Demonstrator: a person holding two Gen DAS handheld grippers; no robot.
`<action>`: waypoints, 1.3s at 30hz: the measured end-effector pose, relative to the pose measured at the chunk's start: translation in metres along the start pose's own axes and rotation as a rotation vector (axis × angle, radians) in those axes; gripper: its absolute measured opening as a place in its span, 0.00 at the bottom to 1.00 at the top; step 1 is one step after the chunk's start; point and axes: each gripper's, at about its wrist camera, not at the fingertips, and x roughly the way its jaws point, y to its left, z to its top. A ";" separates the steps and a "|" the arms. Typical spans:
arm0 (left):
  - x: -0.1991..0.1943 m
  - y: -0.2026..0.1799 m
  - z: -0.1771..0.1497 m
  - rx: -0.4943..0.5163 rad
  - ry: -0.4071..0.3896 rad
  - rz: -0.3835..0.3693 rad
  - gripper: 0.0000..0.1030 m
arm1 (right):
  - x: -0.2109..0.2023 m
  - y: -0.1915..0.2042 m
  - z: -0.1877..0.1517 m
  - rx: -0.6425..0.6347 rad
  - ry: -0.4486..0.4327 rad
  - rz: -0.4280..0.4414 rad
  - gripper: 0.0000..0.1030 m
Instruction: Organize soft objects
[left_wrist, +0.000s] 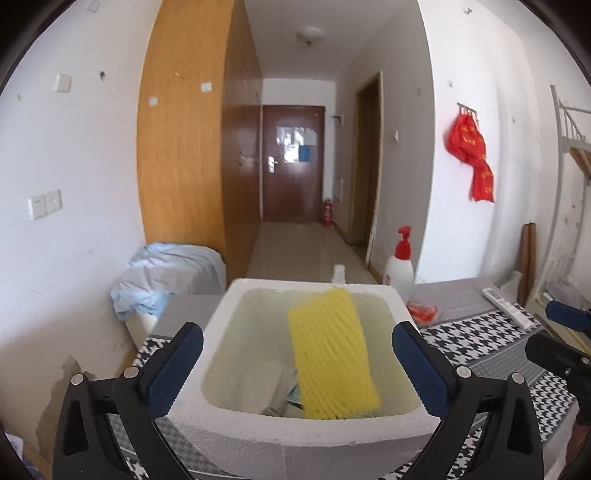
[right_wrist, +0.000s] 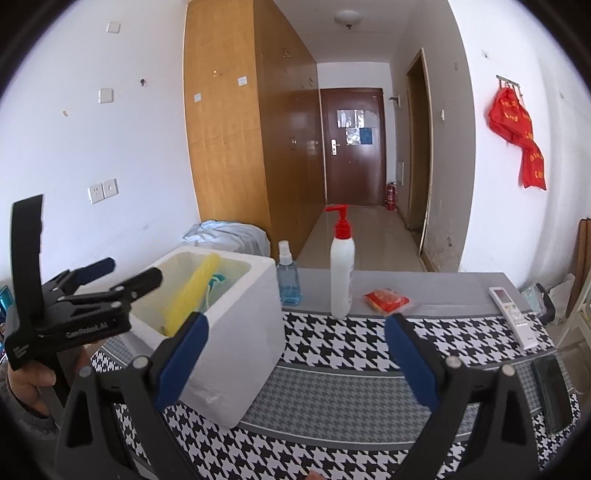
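The left tool (left_wrist: 297, 354) is held tilted slightly downward over a white foam box (left_wrist: 402, 299), its jaws spread wide and released, with nothing pressed between the pads. A ribbed yellow foam net (left_wrist: 330, 354) is seen leaning inside the box, half covering blurred items beneath. The right tool (right_wrist: 295, 354) is held open over the houndstooth-patterned table (right_wrist: 351, 343).
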 end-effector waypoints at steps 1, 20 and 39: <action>-0.001 -0.001 0.000 0.002 -0.001 -0.004 0.99 | 0.000 -0.001 0.000 0.001 0.000 0.002 0.95; -0.033 -0.013 -0.001 0.008 -0.043 0.012 0.99 | -0.025 -0.007 -0.008 -0.004 -0.028 0.009 0.95; -0.080 -0.029 -0.011 0.019 -0.110 -0.005 0.99 | -0.053 -0.001 -0.012 -0.030 -0.080 0.020 0.95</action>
